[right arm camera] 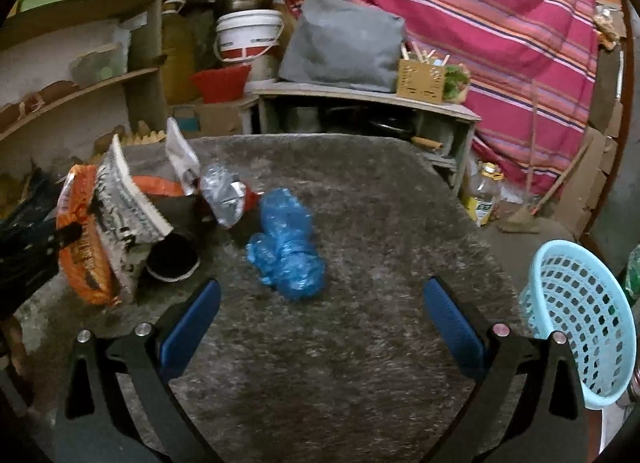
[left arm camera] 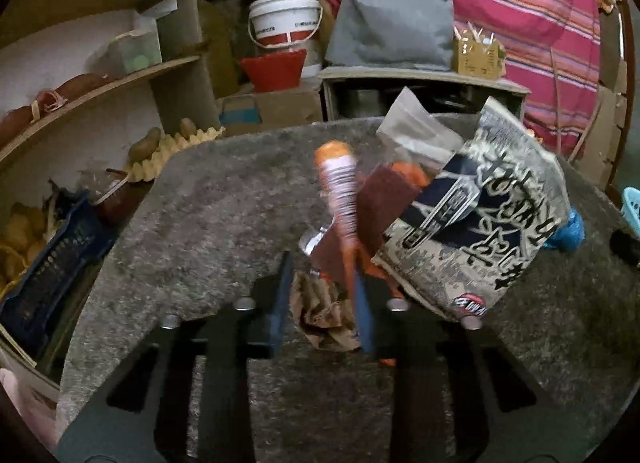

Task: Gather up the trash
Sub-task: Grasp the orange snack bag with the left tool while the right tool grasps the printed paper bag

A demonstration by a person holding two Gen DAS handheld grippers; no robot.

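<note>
In the left wrist view my left gripper (left arm camera: pixel 322 295) is shut on a bundle of trash: a crumpled brown paper (left arm camera: pixel 324 315), an orange wrapper (left arm camera: pixel 338 191) and a black-and-white snack bag (left arm camera: pixel 480 223) stick up from it above the grey carpeted table (left arm camera: pixel 200 223). In the right wrist view my right gripper (right arm camera: pixel 322 315) is open and empty, just short of a crumpled blue plastic bag (right arm camera: pixel 286 255). A crumpled clear bottle (right arm camera: pixel 224 195) lies behind the bag. The same trash bundle (right arm camera: pixel 116 207) shows at the left. A light blue basket (right arm camera: pixel 580 327) stands at the table's right edge.
A dark round cup (right arm camera: pixel 172 259) sits beside the bundle. Shelves with clutter (left arm camera: pixel 80 103) stand at the left. A white bucket (left arm camera: pixel 284 19), a grey cushion (right arm camera: pixel 340 43) on a low cabinet and a striped pink cloth (right arm camera: pixel 500 23) are behind the table.
</note>
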